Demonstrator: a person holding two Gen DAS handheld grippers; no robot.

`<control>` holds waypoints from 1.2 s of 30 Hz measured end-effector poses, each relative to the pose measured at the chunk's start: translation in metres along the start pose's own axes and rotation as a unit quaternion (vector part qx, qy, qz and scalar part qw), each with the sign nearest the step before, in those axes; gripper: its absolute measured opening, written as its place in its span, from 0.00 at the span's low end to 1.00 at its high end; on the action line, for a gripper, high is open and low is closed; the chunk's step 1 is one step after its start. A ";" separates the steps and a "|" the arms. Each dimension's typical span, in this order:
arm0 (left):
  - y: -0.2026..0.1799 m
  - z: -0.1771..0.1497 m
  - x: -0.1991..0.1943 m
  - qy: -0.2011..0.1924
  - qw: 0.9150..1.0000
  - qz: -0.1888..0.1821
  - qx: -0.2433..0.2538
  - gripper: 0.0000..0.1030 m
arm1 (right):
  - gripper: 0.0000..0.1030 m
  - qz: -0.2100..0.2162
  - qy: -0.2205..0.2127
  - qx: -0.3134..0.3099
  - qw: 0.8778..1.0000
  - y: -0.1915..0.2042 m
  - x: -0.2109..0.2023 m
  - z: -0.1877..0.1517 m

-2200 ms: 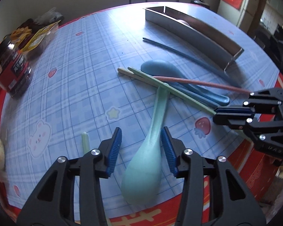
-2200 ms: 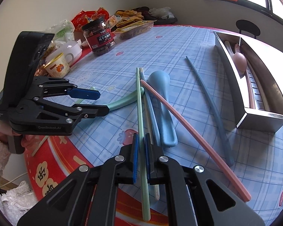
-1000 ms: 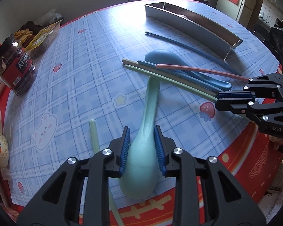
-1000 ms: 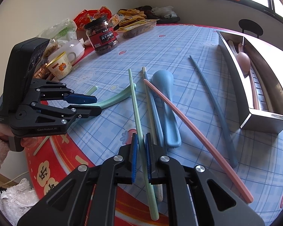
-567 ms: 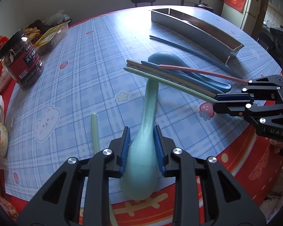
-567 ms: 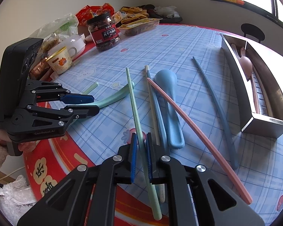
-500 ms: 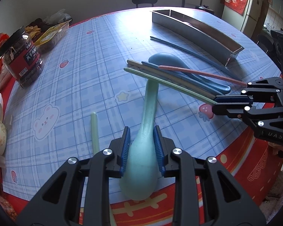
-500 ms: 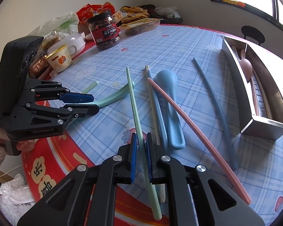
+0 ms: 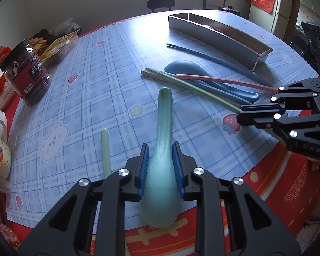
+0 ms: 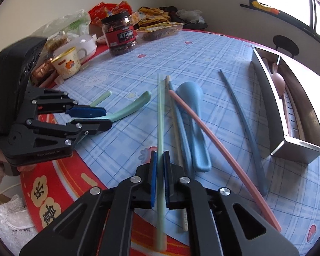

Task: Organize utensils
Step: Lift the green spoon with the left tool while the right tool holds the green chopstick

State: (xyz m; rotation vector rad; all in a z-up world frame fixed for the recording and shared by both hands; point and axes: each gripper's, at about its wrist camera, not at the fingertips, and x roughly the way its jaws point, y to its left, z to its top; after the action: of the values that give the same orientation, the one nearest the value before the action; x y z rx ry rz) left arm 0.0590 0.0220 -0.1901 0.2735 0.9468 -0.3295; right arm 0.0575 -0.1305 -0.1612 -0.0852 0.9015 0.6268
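- Left gripper (image 9: 160,160): jaws closing on the green spoon (image 9: 163,149), gripped by its bowl so the handle aims at 12 o'clock.
- Right gripper (image 10: 159,170): jaws clenched on the green chopstick (image 10: 160,115), ready for the metal tray (image 10: 296,115) at 2 o'clock on the desk (image 10: 192,49).

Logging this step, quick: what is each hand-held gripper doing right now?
Left hand-held gripper: closing on the green spoon.
Right hand-held gripper: shut on the green chopstick.
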 end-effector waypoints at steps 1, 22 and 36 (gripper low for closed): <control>0.002 0.000 0.000 -0.001 1.000 -0.006 -0.006 0.25 | 0.06 0.006 -0.008 0.008 1.000 -0.004 -0.003 0.000; 0.023 -0.004 -0.013 0.002 0.995 -0.052 -0.090 0.26 | 0.06 0.039 -0.035 0.063 0.997 -0.024 -0.012 -0.001; 0.004 0.006 -0.001 0.004 0.994 -0.078 -0.074 0.33 | 0.06 0.048 -0.039 0.069 0.996 -0.025 -0.013 -0.002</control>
State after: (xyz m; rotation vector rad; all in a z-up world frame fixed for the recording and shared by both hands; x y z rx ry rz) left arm 0.0644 0.0240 -0.1853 0.0644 0.9977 -0.3989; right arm 0.0639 -0.1579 -0.1576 0.1058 0.8753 0.6510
